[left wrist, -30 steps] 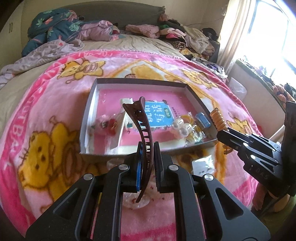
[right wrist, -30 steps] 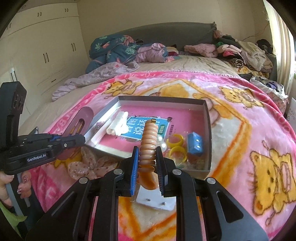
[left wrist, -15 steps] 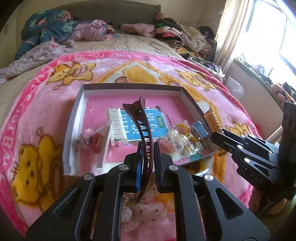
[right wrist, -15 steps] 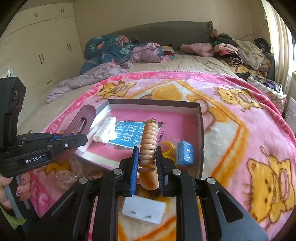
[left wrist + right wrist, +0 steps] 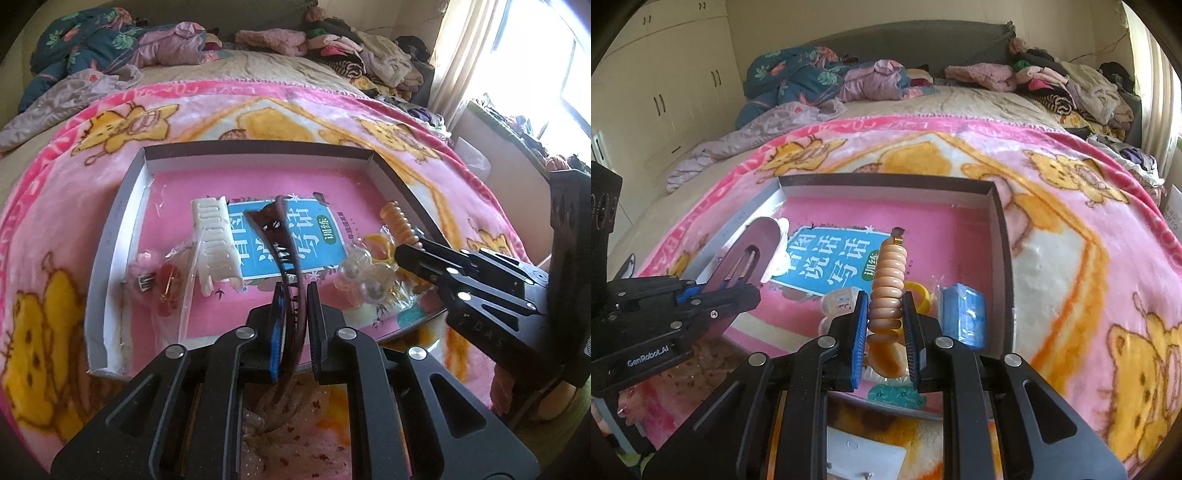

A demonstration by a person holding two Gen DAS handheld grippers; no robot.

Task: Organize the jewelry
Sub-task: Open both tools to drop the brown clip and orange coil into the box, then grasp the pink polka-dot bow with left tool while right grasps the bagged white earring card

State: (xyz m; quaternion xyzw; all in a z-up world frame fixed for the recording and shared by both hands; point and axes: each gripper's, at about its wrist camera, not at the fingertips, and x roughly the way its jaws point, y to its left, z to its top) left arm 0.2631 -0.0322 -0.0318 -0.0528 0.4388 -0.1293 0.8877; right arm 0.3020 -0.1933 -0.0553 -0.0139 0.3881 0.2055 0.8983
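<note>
Both grippers over the tray's [image 5: 110, 236] near edge.
Left gripper [image 5: 293, 325] clamped on brown hair clip [image 5: 284, 254]; right gripper [image 5: 886, 332] clamped on orange beaded clip [image 5: 888, 284].

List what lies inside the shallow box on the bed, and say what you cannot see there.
Inside the box: a white claw clip, a blue-and-pink booklet, clear bobbles, yellow rings, a blue packet and bagged red trinkets. The grippers hide the near edge.
</note>
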